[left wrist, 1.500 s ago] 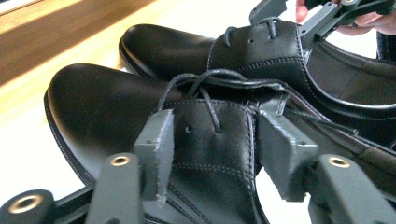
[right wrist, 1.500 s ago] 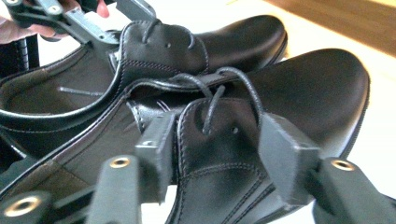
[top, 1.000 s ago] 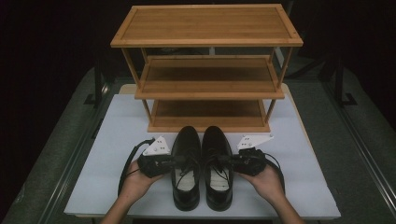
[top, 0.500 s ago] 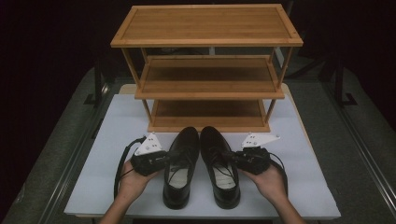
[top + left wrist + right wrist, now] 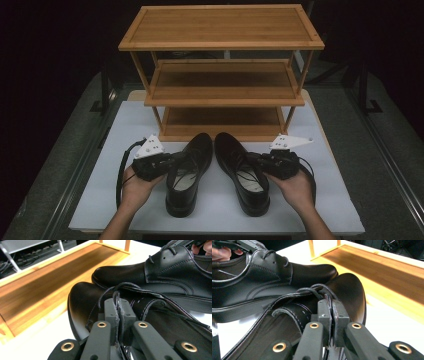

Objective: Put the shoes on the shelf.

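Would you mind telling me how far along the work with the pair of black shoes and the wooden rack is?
Done: each shoe is gripped. The left gripper is shut on the left shoe, and the right gripper is shut on the right shoe, each pinching the side of the collar. In hand: both shoes are held in front of the rack. Left, probably: setting them on a shelf; all three are bare.

tabletop (image 5: 100,200): white, lit
far edge: three-tier bamboo shoe rack (image 5: 220,30)
floor (image 5: 60,150): grey carpet
room: dark

Both shoes' heels, the left shoe (image 5: 82,302) and right shoe (image 5: 347,295), run off-frame.
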Demonstrator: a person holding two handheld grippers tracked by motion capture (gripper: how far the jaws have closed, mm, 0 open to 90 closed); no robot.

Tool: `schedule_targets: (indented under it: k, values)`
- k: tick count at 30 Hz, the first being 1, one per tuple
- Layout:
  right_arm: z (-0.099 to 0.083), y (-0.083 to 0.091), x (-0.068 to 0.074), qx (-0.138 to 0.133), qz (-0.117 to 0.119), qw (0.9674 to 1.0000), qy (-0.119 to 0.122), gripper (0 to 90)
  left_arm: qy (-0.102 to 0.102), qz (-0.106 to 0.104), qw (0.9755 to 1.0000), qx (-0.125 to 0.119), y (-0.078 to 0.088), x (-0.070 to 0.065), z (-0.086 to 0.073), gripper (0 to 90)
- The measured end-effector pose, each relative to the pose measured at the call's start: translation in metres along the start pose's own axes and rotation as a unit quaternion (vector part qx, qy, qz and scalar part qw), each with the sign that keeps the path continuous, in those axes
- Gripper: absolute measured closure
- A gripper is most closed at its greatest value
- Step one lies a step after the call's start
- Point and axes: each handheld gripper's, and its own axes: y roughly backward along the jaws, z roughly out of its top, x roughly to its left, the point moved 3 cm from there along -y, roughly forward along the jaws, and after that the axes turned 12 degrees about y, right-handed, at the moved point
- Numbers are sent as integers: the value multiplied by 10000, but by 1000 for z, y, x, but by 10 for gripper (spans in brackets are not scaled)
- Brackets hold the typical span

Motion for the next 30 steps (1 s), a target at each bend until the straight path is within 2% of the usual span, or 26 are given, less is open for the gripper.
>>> schedule_targets:
  k: [13, 23, 30]
  values:
    - [9, -7, -35, -43, -378, 9992, -90, 868, -17, 117, 9997, -218, -19, 21, 28, 873]
    - [21, -26, -58, -30, -582, 9982, -135, 867, -5, 241, 9993, -279, -48, 39, 40, 873]
    - [28, -45, -74, 102, -794, 9968, -82, 867, 32, 369, 9987, -352, -69, 53, 46, 873]
